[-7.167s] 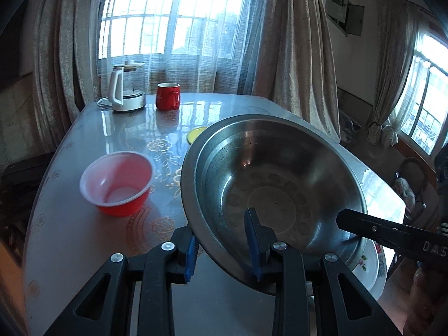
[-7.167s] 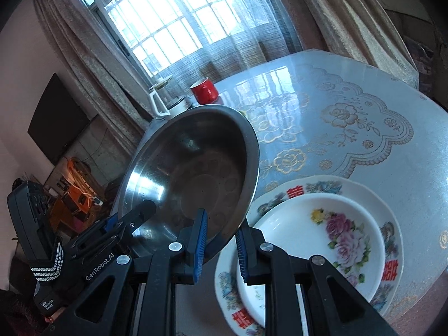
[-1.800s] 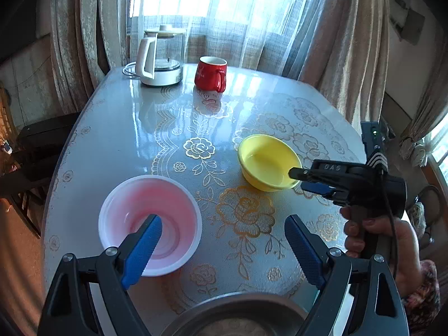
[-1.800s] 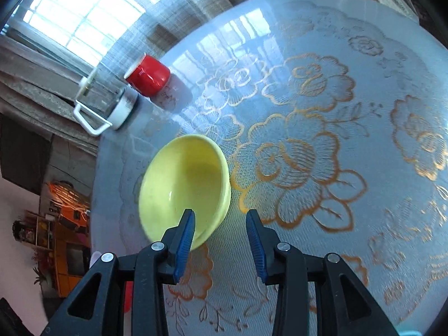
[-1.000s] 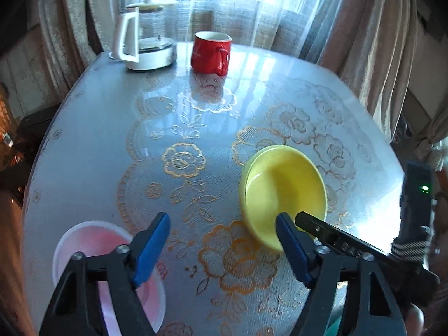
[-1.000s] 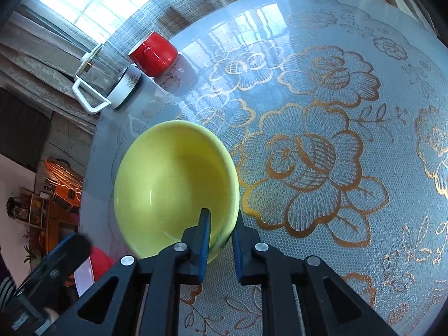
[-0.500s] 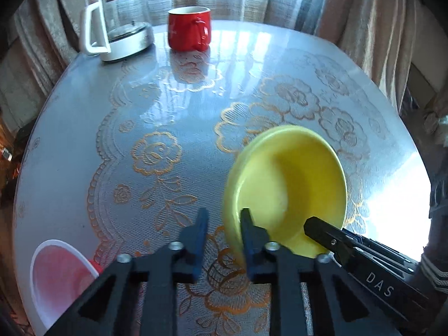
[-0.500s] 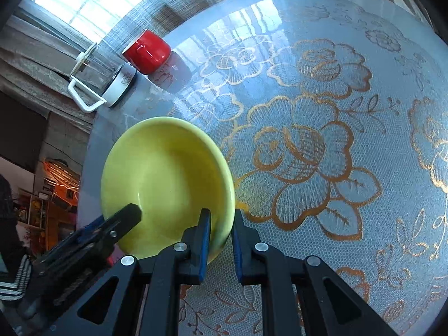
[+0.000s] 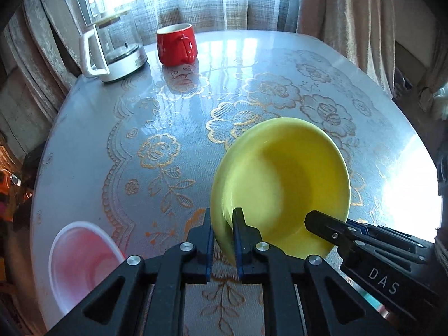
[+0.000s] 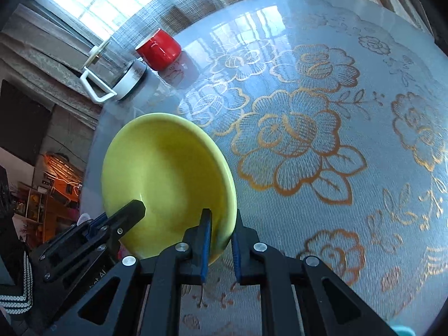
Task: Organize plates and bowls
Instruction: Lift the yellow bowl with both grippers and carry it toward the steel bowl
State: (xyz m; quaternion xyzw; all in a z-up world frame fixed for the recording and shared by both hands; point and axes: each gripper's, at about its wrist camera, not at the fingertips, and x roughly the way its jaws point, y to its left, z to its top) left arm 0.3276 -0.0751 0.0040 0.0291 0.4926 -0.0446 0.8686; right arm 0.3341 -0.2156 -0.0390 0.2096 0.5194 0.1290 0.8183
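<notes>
A yellow bowl [image 9: 282, 179] is held tilted above the table by both grippers. My left gripper [image 9: 222, 240] is shut on its near left rim. My right gripper [image 10: 219, 240] is shut on its near right rim; the bowl also shows in the right wrist view [image 10: 165, 179]. The right gripper also shows in the left wrist view [image 9: 350, 232] at the bowl's right rim, and the left gripper shows in the right wrist view [image 10: 112, 221] at the left rim. A pink bowl [image 9: 81, 254] sits on the table at the near left.
A red mug [image 9: 175, 44] and a glass kettle with a white handle [image 9: 114, 53] stand at the table's far left edge. The round table [image 9: 168, 106] has a floral lace cover under glass. Curtains hang behind it.
My right gripper shut on the yellow bowl's rim, then my left gripper came over from the pink bowl and shut on the other side. The bowl is now lifted and tilted.
</notes>
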